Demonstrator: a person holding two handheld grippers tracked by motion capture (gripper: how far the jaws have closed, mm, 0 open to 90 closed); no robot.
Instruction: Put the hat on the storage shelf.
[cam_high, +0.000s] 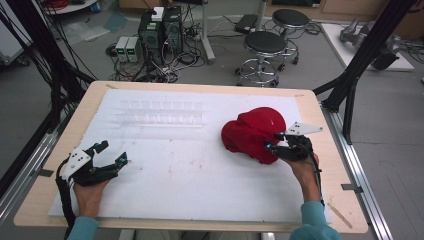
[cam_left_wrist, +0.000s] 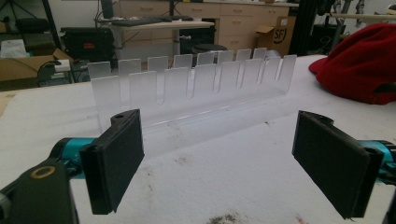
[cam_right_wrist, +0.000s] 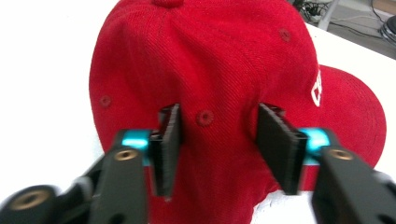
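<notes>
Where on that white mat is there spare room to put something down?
The wide middle of the white mat, between the left tool and the red cap, lies bare. The back is taken by a clear slotted rack; the right tool crowds the cap.

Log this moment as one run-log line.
right gripper: jaws pressed into red cap, fabric bunched between | left gripper: open, idle, facing clear slotted rack | cap on white mat

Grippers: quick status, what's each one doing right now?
Left gripper: open, nothing between its jaws, resting on the table.
Right gripper: jaws pinching the crown of the red cap.
</notes>
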